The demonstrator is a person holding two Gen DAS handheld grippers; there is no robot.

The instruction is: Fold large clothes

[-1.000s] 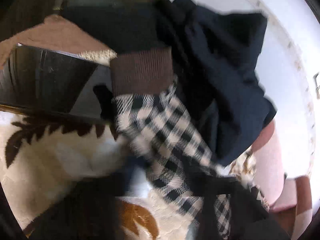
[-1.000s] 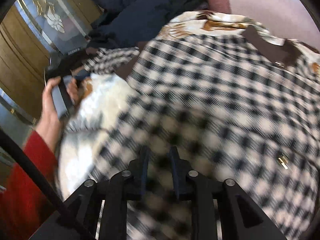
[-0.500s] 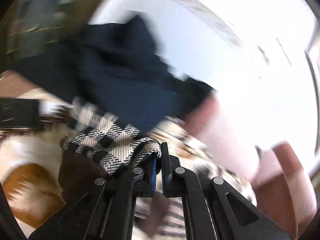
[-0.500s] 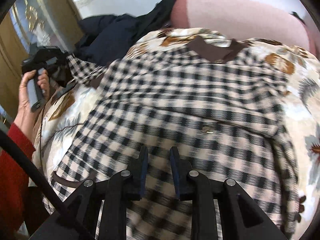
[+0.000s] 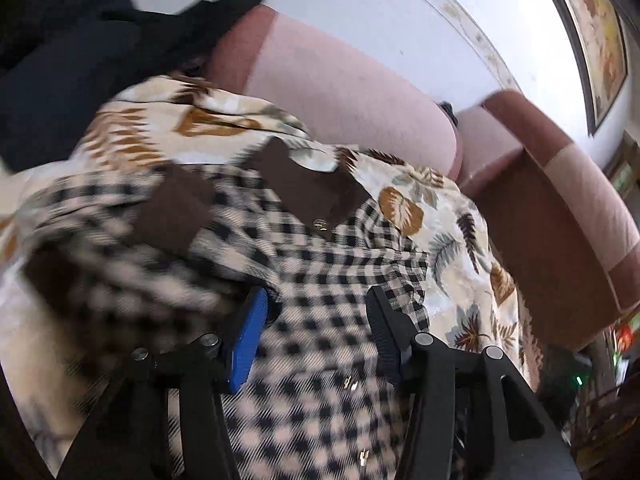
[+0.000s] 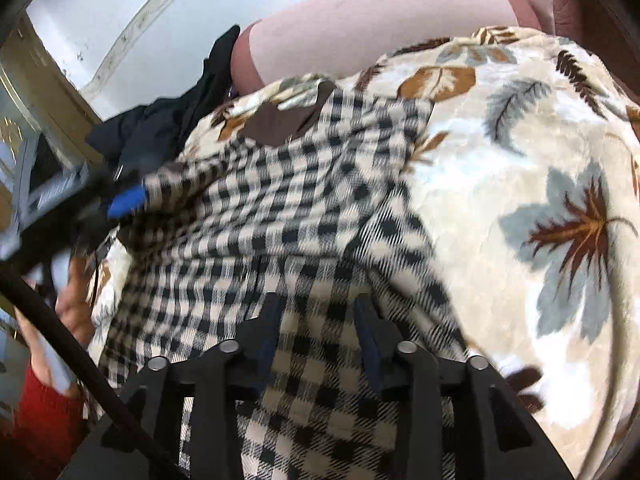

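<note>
A leaf-patterned blanket (image 6: 520,184) is covering a pink sofa (image 5: 352,96). Dark clothes (image 5: 60,92) are lying at the blanket's far left end, and a framed picture (image 5: 600,40) is hanging above the sofa.

Black linkage grippers, silver screws, blue pads (image 5: 246,340); red sleeve (image 6: 36,420).

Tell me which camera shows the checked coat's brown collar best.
The left wrist view: the brown collar sits near the middle, both flaps and a gold button showing. The right wrist view shows it smaller and farther off, above the checked coat.
</note>
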